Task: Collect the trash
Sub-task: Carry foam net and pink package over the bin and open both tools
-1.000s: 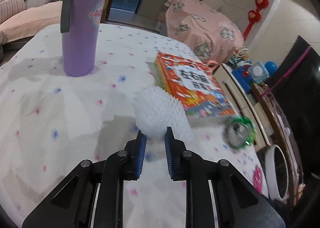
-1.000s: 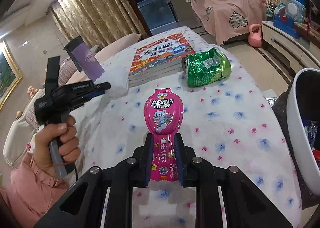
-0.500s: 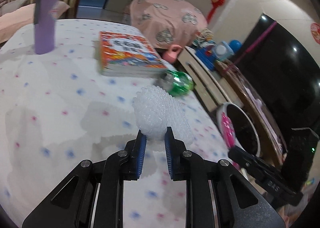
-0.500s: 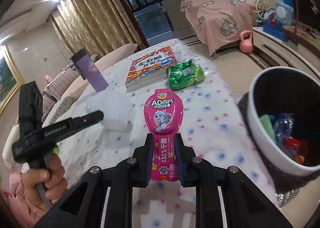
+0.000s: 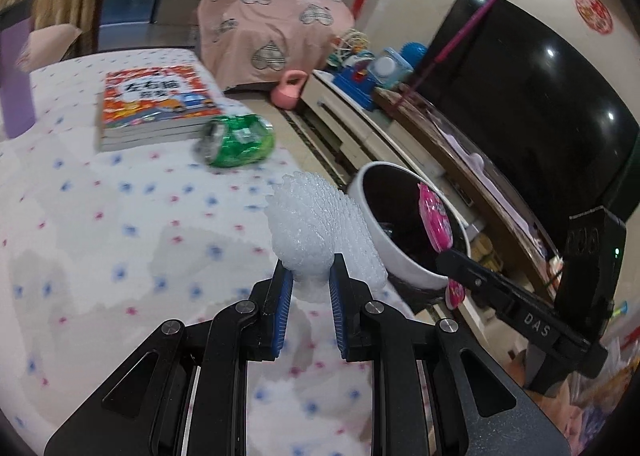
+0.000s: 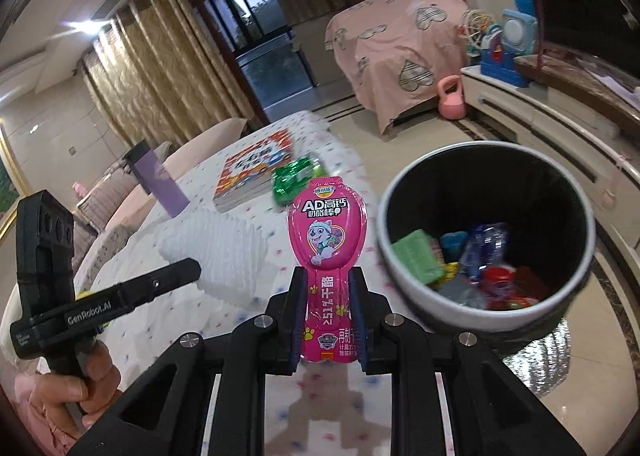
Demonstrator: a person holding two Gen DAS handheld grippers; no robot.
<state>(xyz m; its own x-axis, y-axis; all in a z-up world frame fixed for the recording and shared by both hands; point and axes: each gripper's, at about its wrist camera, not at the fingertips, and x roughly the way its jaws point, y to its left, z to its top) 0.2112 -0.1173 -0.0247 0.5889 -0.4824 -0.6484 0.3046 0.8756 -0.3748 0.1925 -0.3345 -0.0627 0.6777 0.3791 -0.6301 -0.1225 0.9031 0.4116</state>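
My left gripper (image 5: 309,276) is shut on a white ribbed foam wrap (image 5: 316,232), held above the table near its right edge. My right gripper (image 6: 326,296) is shut on a pink cheese-stick wrapper (image 6: 326,244), raised beside the round white bin (image 6: 404,288). The bin (image 5: 372,256) holds several pieces of trash. In the left wrist view the right gripper (image 5: 452,260) holds the pink wrapper (image 5: 436,221) at the bin's mouth. The left gripper (image 6: 192,270) with the foam (image 6: 216,252) shows in the right wrist view. A crushed green can (image 5: 238,139) lies on the table.
A stack of books (image 5: 154,109) lies behind the can on the dotted tablecloth (image 5: 100,215). A purple bottle (image 6: 158,179) stands at the far side. A TV (image 5: 532,95) and low cabinet (image 6: 552,111) stand beyond the bin, with a pink kettlebell (image 5: 289,89) on the floor.
Both grippers have swung right toward the bin, each keeping its hold. The pink wrapper now sits at the bin's rim and the bin looks larger in both views.
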